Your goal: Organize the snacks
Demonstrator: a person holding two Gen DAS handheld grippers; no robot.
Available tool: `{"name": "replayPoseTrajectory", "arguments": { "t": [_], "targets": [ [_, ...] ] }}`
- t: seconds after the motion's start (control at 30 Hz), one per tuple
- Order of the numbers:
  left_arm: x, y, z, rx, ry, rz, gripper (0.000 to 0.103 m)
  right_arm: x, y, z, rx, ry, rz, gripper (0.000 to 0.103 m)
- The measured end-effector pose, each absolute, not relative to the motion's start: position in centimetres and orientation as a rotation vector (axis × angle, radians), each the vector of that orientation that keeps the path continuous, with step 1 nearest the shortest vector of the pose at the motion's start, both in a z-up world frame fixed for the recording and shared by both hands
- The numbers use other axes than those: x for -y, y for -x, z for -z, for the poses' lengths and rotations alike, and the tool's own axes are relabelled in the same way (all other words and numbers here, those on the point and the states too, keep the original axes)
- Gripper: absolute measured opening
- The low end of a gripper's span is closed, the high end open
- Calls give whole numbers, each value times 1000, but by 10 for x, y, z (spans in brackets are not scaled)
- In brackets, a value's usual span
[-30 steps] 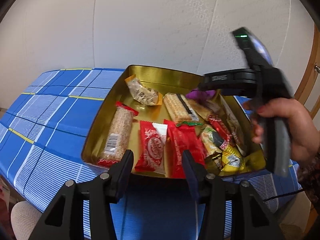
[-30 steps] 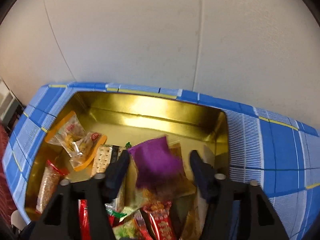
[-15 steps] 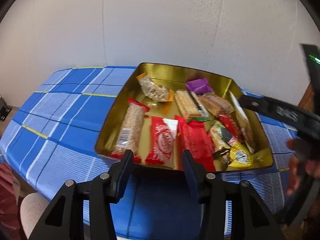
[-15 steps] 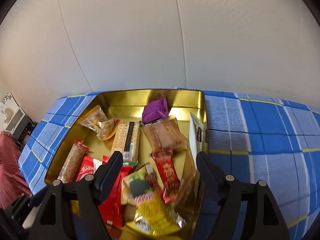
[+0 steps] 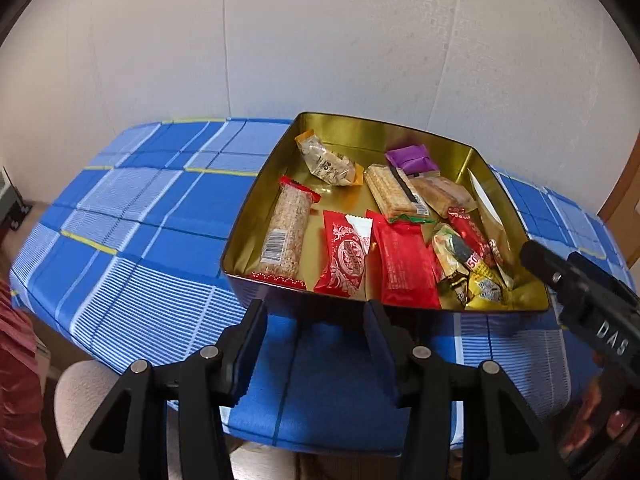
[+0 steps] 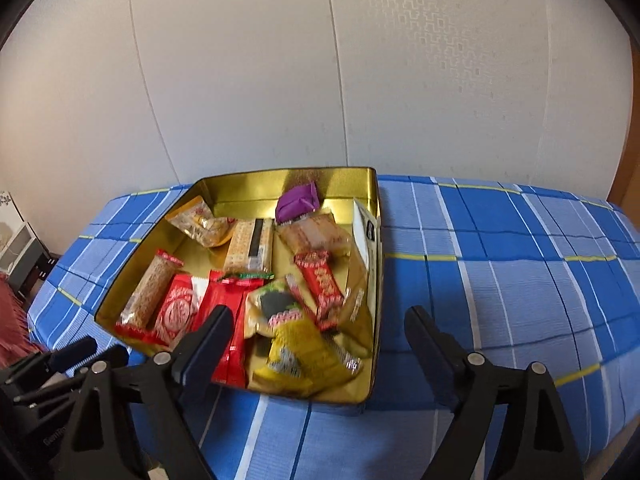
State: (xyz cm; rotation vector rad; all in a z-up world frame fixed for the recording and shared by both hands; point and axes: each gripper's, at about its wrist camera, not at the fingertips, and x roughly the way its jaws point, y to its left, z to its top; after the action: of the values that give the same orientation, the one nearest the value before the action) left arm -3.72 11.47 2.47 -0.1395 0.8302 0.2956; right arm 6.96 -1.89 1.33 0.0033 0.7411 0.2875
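Observation:
A gold tin [image 5: 256,204] [image 6: 376,200] sits on the blue checked tablecloth and holds several wrapped snacks. A purple packet [image 5: 412,159] [image 6: 298,202] lies at its far side. A long sesame bar [image 5: 286,232], red packets [image 5: 346,258] and a yellow packet [image 6: 304,350] lie nearer. My left gripper [image 5: 316,320] is open and empty, just short of the tin's near wall. My right gripper [image 6: 320,332] is open and empty, over the tin's near right corner. Its body shows at the right of the left wrist view [image 5: 584,304].
The blue checked tablecloth [image 5: 132,216] [image 6: 520,256] covers the table, with bare cloth left and right of the tin. A white wall stands close behind. A pale stool [image 5: 80,396] stands below the table's near edge.
The purple packet has left my right gripper and now lies in the tin's far side. My right gripper has pulled back and up towards the near edge. My left gripper has drawn back slightly.

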Motion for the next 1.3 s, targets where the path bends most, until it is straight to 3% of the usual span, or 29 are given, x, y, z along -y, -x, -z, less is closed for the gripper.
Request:
{"name": "replayPoseTrajectory", "arguments": {
  "t": [0.13,1.3],
  "targets": [
    [-105,45,-34,-789,111,-286,51,15,-53,-10,-713,18,-247,102],
    [-93,52,-42,-762,34,-345,51,17,-46,-6,-717,27,-242,103]
  ]
}}
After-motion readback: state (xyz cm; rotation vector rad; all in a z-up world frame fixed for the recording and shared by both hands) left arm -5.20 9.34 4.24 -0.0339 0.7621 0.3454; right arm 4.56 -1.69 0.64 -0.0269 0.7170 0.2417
